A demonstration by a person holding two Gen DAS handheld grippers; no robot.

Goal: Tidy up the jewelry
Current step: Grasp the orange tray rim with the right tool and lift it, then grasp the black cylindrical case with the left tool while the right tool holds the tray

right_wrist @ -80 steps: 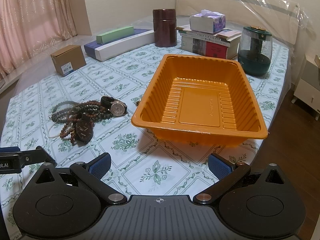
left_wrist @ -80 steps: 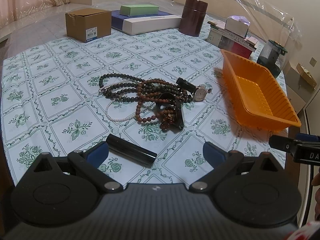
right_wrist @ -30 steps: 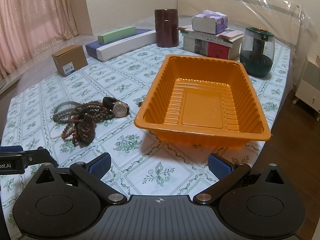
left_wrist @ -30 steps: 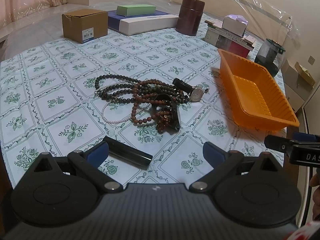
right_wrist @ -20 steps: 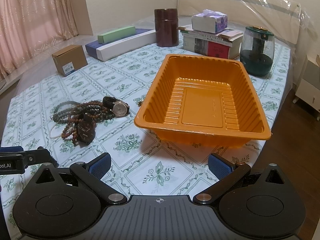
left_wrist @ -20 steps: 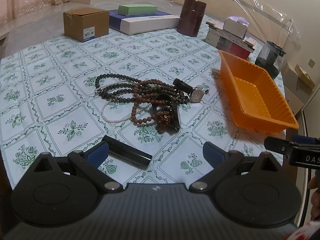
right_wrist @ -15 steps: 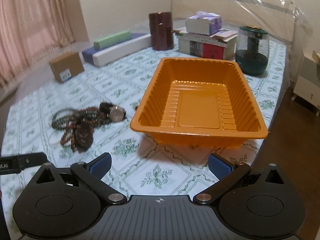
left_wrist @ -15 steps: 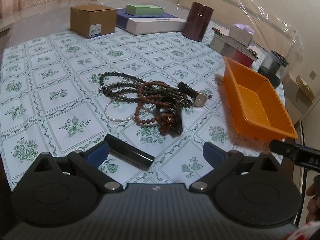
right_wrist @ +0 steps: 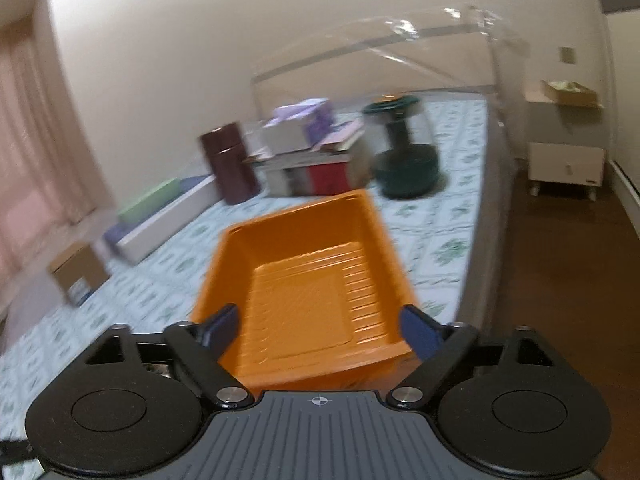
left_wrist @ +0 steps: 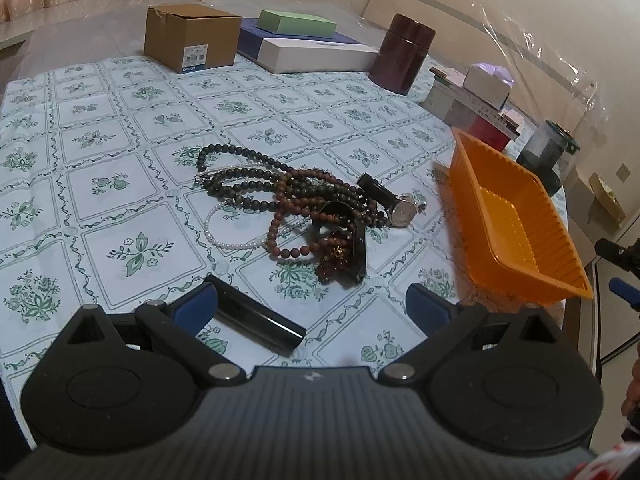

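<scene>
A tangle of dark and brown bead necklaces (left_wrist: 280, 192) lies mid-table in the left wrist view, with a pearl bracelet (left_wrist: 224, 236), a silver-faced watch (left_wrist: 404, 212) and a black-strapped watch (left_wrist: 356, 240). A black tube (left_wrist: 256, 320) lies just by the left finger of my left gripper (left_wrist: 310, 308), which is open and holds nothing. To the right stands the orange tray (left_wrist: 464, 184), with nothing in it. The right wrist view is blurred. There my right gripper (right_wrist: 320, 326) hovers at the near end of the tray (right_wrist: 304, 304), its jaws closing and its pads not pressing on anything.
A cardboard box (left_wrist: 192, 38), flat white and blue boxes (left_wrist: 316, 54), a brown canister (left_wrist: 402, 54), stacked books with a tissue box (left_wrist: 480, 92) and a dark green jar (left_wrist: 548, 152) line the far side. Right of the tray are the table's edge, wooden floor (right_wrist: 560, 280) and a white cabinet (right_wrist: 566, 164).
The right gripper has swung and rolled toward the tray, which now fills the space at its fingertips; the jewelry has left its view and its jaws are narrower. The left view has tilted slightly.
</scene>
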